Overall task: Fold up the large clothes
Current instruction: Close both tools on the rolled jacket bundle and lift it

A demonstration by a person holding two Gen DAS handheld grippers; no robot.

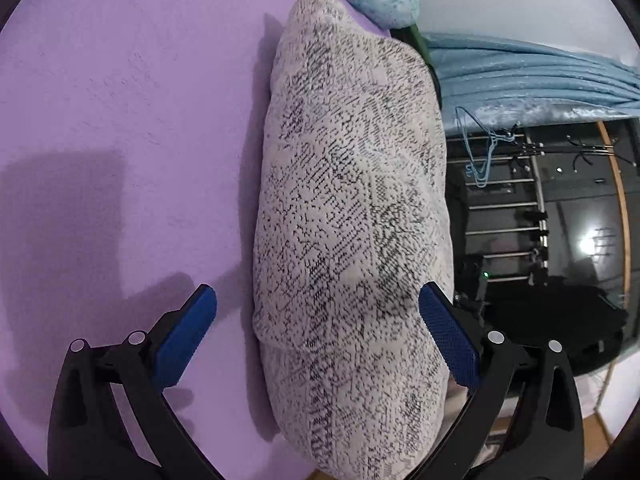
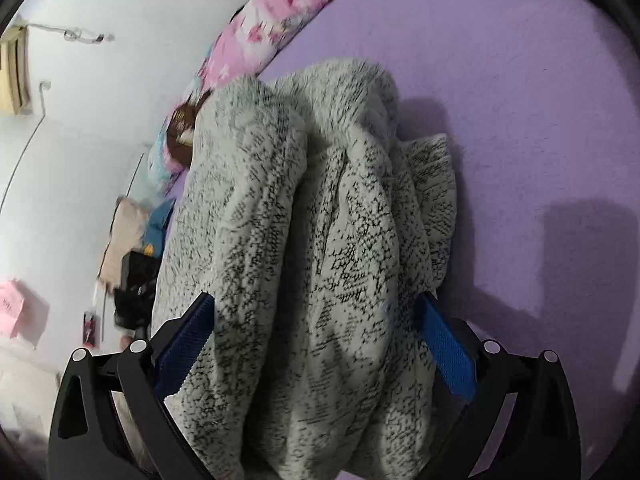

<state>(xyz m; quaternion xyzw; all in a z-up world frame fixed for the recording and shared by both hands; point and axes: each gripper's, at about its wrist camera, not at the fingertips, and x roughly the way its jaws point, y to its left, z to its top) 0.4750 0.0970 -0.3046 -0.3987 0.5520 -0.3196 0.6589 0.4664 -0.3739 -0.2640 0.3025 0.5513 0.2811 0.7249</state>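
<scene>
Jaws on both grippers stood wide apart. Nearest the left gripper (image 1: 318, 312), the sweater (image 1: 352, 216) lay between the blue pads (image 1: 188, 332), which pressed on nothing; the left-hand pad sat over bare sheet, clear of the knit, and whether the other brushed the fabric could not be told. In the right wrist view the right gripper (image 2: 316, 332) was likewise spread, with the bundle's bulk filling the gap and both pads at its flanks, apparently not squeezing.

The sweater, a speckled grey-white knit, lay on the bed (image 1: 120, 100) as a long, thick roll along the edge of the purple sheet. From the right it looked rumpled, with deep creases and a loose flap on its far side. Beyond it lay a patterned pillow (image 2: 264, 36), a blue blanket (image 1: 532, 76) and a hanger (image 1: 480, 152) off the bed.

Judging by this, the garment was bundled rather than folded, and released. The next move probably called for picking an edge or hem, closing on it, and spreading the knit flat before any fold.
</scene>
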